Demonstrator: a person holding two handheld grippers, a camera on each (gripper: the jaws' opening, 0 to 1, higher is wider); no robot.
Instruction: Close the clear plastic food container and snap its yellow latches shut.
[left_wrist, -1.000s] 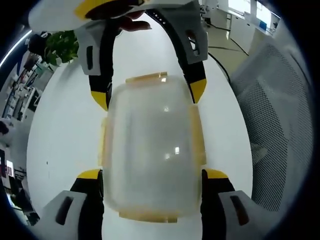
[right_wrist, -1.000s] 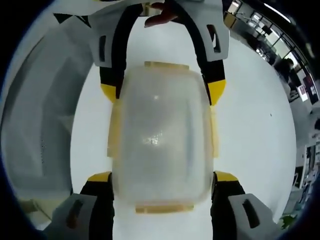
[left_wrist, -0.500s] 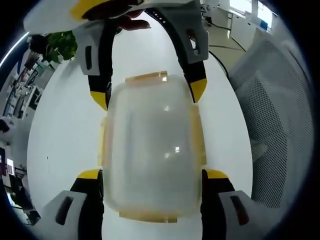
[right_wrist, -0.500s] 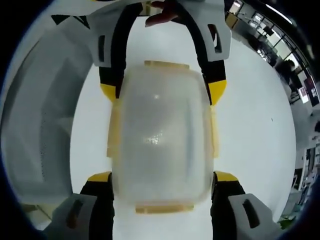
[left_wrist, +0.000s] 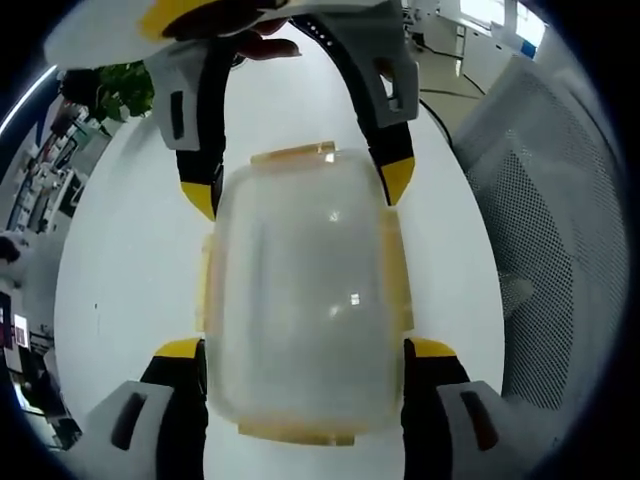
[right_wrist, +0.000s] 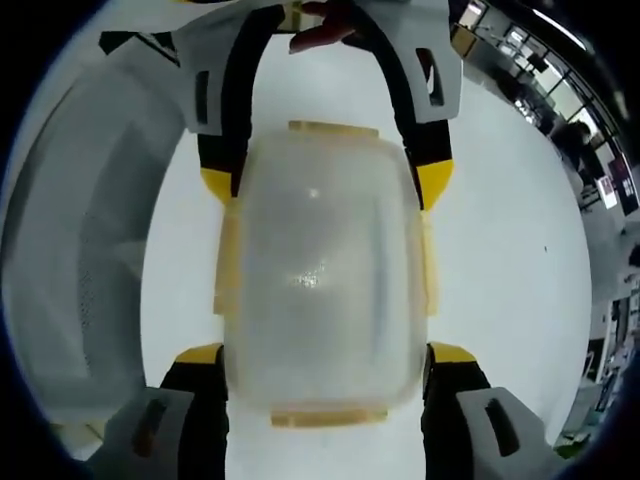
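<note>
White tabletop (left_wrist: 130, 250) spreads under everything you are working on, with a grey mesh chair back (left_wrist: 545, 240) curving along one edge of it and a leafy plant (left_wrist: 120, 90) and office clutter beyond the far side. At the centre of the table sits the clear container (left_wrist: 300, 300), lid on, its frosted top facing you, and you have it bracketed from both ends. Your left gripper (left_wrist: 300, 345) has its two yellow-tipped jaws spread wide, one against each long side of the near end, pressing or just touching the walls; in the right gripper view your right gripper (right_wrist: 325, 350) does the same at the opposite end, so it is spread too, straddling rather than clenched. In each view the other gripper reaches in from the top, its yellow tips beside the far corners. The yellow latches (left_wrist: 205, 285) lie flat along all four sides; you cannot tell from here whether they are fully snapped. A fingertip (right_wrist: 320, 35) shows at the top edge.
</note>
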